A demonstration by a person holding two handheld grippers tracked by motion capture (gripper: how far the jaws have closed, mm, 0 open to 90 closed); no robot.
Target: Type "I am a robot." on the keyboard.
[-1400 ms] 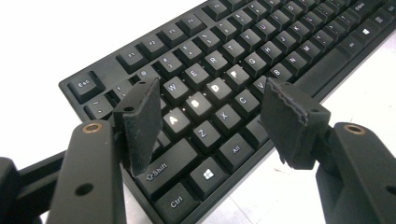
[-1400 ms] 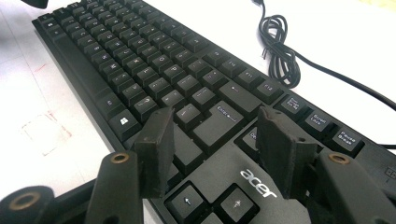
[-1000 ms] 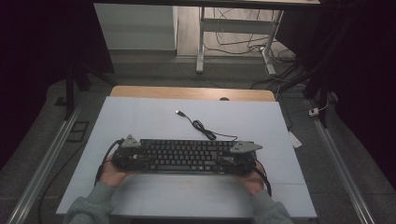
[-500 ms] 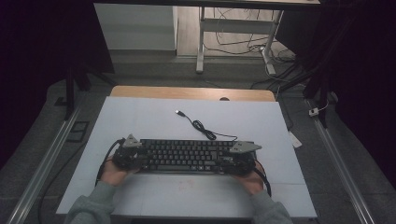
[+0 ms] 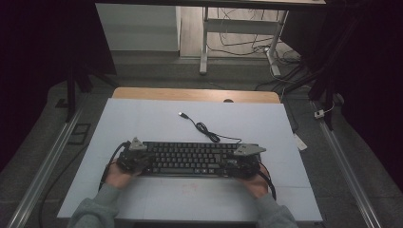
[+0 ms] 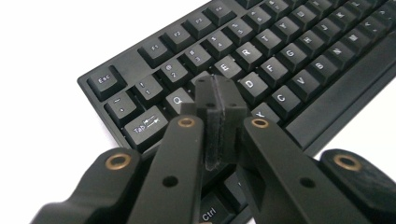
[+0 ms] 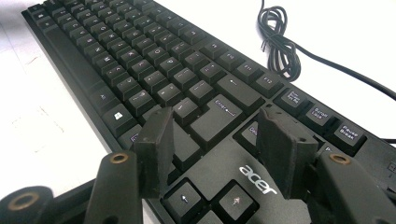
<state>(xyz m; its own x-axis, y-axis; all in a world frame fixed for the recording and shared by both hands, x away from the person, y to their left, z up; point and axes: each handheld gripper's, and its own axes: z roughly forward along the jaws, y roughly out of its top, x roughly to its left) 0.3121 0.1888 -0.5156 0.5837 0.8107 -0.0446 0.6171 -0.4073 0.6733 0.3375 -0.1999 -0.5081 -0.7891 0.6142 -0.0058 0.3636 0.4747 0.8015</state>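
**Kid:** How far are you with the keyboard (image 5: 190, 159)?

**Me:** Just starting, I think. It lies flat on the white table (image 5: 142, 123), close to my edge, at about 6 o'clock from the middle. I have a tong at each end of it.

**Kid:** Are you holding it?

**Me:** No. My left gripper (image 6: 220, 100) has just been closing, and now its two pads are pressed together with nothing between them. The tip sits right over the letter keys near Q and W (it looks ready to poke one). I can't tell if it touches a key yet.

**Kid:** And the other one?

**Me:** My right gripper (image 7: 217, 140) has its jaws wide apart, over the arrow keys, near Enter. It grips nothing.

**Kid:** And the wire?

**Me:** The USB cable (image 5: 202, 127) trails off toward 12 o'clock, unplugged. So the pressing or moving is all left to do.
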